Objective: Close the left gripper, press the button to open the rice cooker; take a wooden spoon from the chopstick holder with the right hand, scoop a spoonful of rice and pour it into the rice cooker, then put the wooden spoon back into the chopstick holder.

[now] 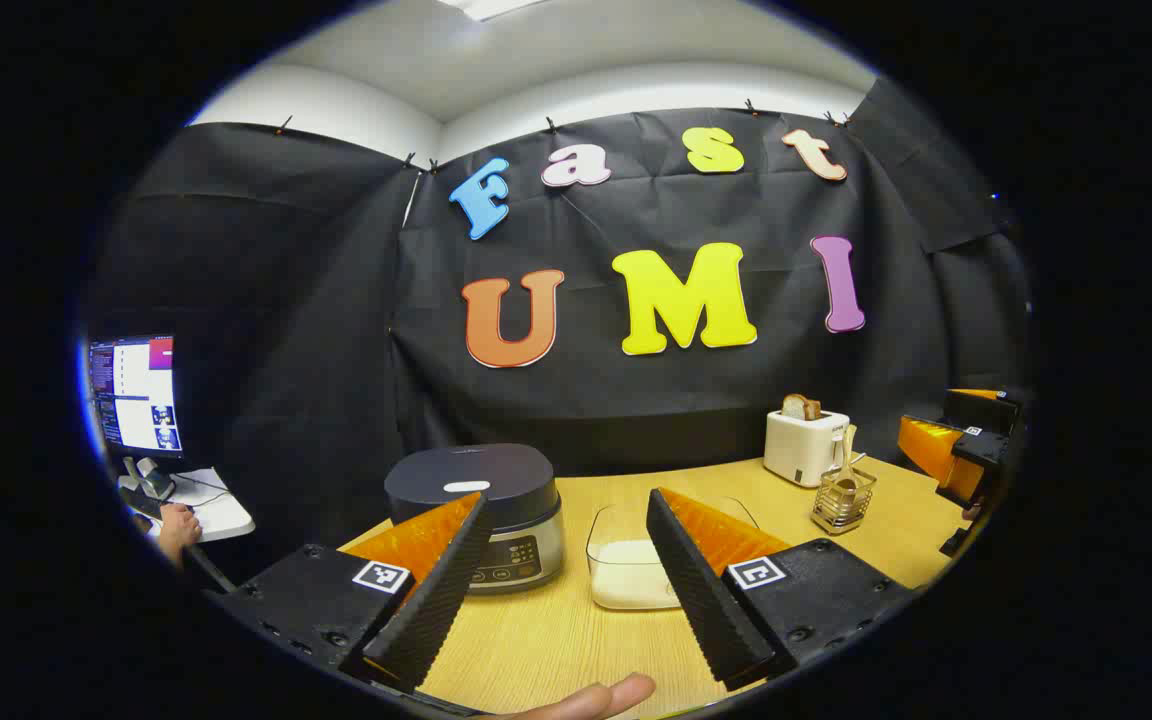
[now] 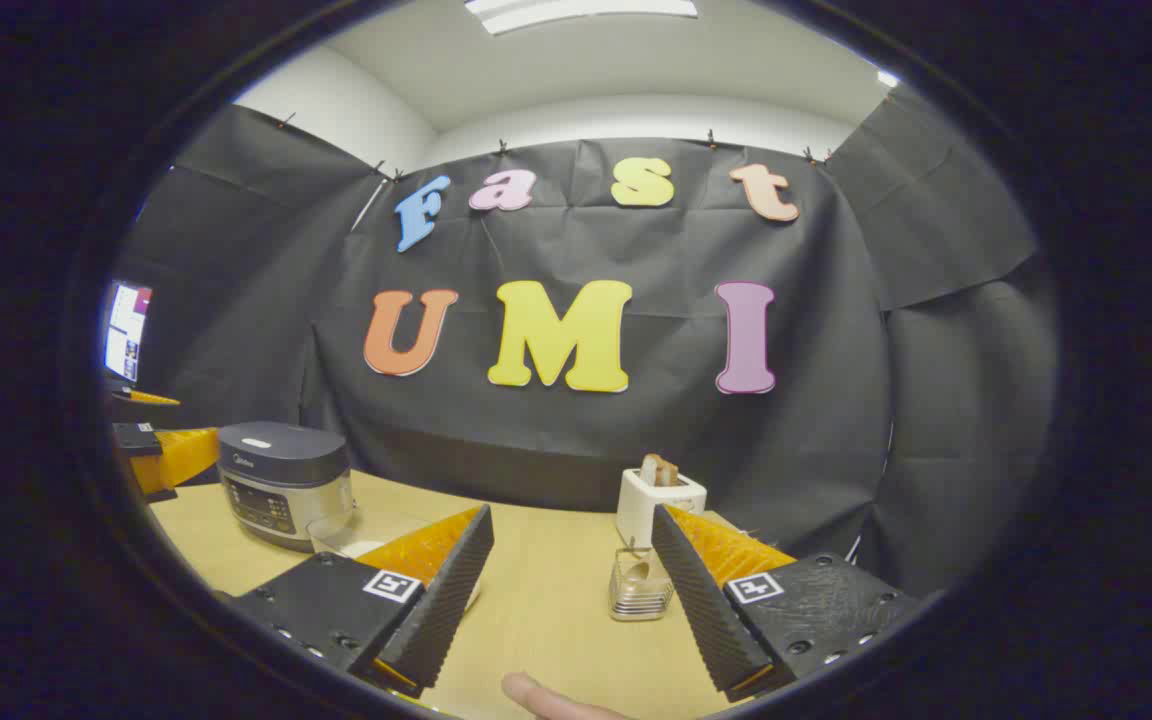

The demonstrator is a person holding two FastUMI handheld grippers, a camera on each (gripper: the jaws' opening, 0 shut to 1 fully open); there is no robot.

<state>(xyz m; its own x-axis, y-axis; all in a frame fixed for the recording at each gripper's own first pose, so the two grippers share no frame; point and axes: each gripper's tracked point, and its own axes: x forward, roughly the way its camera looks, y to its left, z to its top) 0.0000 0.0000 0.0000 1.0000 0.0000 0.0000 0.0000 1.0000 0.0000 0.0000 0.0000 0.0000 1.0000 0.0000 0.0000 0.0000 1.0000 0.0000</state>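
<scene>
The dark-lidded rice cooker [image 1: 481, 510] stands shut on the wooden table, just beyond my left gripper [image 1: 576, 655], which is open and holds nothing. A clear tub of white rice [image 1: 628, 570] sits between its fingers, farther off. The wire chopstick holder [image 1: 843, 498] with the wooden spoon [image 1: 844, 470] in it stands to the right. In the right gripper view, my right gripper [image 2: 566, 665] is open and bare, with the chopstick holder [image 2: 638, 588] close ahead between the fingers. The rice cooker [image 2: 281, 480] and the rice tub [image 2: 351, 535] lie to its left.
A white toaster [image 1: 804, 445] with bread in it stands behind the holder, and in the right gripper view the toaster [image 2: 658, 503] is at the table's back. A monitor [image 1: 134, 395] and a person's hand [image 1: 176, 528] are at far left. A fingertip [image 1: 591, 697] shows at the bottom.
</scene>
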